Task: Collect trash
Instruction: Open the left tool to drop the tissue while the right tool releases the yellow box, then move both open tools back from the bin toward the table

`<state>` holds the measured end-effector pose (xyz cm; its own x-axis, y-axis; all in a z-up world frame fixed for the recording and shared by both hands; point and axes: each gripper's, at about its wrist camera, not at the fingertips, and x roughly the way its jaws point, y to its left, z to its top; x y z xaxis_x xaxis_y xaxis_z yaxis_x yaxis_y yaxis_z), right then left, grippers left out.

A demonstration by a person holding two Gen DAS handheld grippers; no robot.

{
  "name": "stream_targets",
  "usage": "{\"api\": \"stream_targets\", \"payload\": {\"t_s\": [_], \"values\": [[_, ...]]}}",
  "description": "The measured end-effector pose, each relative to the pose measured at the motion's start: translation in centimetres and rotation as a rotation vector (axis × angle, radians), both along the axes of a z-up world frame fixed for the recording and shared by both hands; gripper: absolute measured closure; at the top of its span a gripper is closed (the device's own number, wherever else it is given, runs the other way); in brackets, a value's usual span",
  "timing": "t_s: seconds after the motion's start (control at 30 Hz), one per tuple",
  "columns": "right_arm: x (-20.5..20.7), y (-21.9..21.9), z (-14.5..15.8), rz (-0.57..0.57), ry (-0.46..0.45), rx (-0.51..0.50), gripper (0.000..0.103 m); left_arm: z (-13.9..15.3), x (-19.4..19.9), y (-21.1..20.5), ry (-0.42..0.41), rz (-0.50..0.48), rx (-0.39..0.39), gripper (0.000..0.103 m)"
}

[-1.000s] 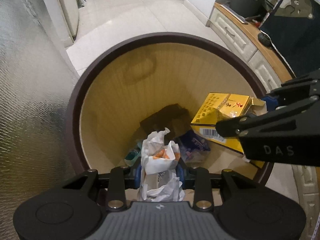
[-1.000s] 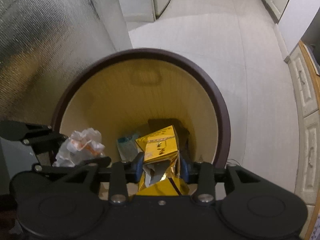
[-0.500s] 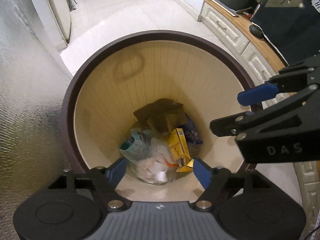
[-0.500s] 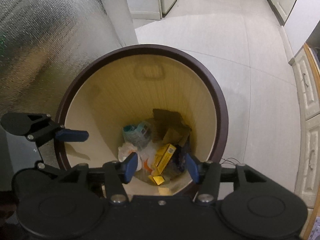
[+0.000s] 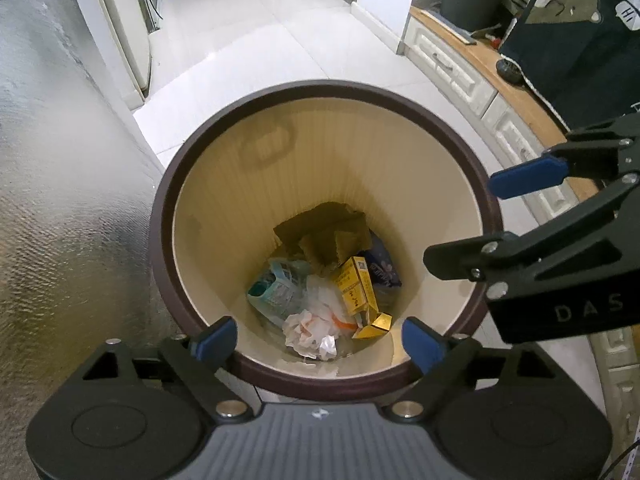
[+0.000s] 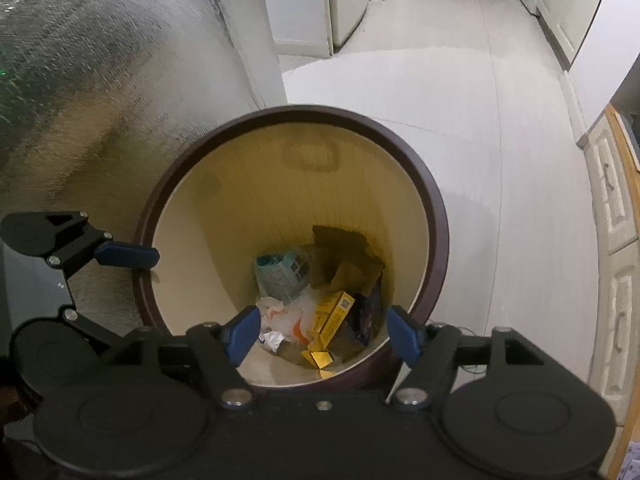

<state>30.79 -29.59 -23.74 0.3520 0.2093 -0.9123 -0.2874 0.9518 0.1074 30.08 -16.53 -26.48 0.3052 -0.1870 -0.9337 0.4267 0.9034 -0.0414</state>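
Left tongs [image 5: 318, 338] are seen spread wide apart, nothing held between the blue pads; jaws have just been opening. Right tongs [image 6: 324, 334] are likewise apart and empty, also just opened. Both are held above the mouth of the trash bin [image 5: 168, 216], pointed steeply down into it. In the left wrist view the right tongs are seen at the right, over the bin's rim.

Progress: two pieces are judged as already dropped. The crumpled paper wad [image 5: 310, 330] lies at the bin bottom, directly below the gap of the left tongs, well apart from the pads. The yellow carton [image 5: 356, 290] lies just beside it, slanted, with its gold flap [image 6: 318, 358] torn open at the near end; in the right wrist view it is framed between the right pads but far below them. No contact with either tongs is seen.

Other rubbish already in the bin: a teal wrapper [image 5: 276, 292], brown cardboard scraps [image 5: 324, 232], a dark blue packet [image 5: 382, 272].

What is left: cannot be told from these views, since no loose trash is visible on the white floor [image 6: 460, 92] around the bin. This drop is judged complete; the next step is presumably withdrawal and a search for more items.

Risk: low; tongs are clear of the rim.
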Motion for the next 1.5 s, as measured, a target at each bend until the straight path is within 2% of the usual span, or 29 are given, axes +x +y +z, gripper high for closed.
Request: {"api": "stream_targets", "payload": {"t_s": [0.03, 0.27, 0.5, 0.6, 1.13, 1.5], "values": [[-0.2, 0.0, 0.3, 0.002, -0.009, -0.002, 0.025, 0.3, -0.2, 0.1, -0.007, 0.002, 0.002, 0.008], [-1.7, -0.4, 2.3, -0.007, -0.055, -0.017, 0.02, 1.9, -1.6, 1.4, -0.034, 0.037, 0.005, 0.002], [-3.7, -0.7, 3.4, -0.028, -0.082, -0.044, 0.003, 3.4, -3.1, 2.2, -0.057, 0.057, 0.002, 0.0], [-4.8, -0.9, 3.9, -0.033, -0.099, -0.055, 0.001, 4.3, -3.9, 2.5, -0.077, 0.063, 0.006, 0.0], [-10.0, -1.8, 7.2, -0.076, -0.189, -0.073, 0.0, 9.5, -8.1, 4.9, -0.185, 0.116, -0.036, 0.0], [-13.7, -2.6, 10.7, -0.118, -0.293, -0.055, 0.0, 13.8, -11.1, 5.5, -0.298, 0.132, -0.125, 0.0]]}}
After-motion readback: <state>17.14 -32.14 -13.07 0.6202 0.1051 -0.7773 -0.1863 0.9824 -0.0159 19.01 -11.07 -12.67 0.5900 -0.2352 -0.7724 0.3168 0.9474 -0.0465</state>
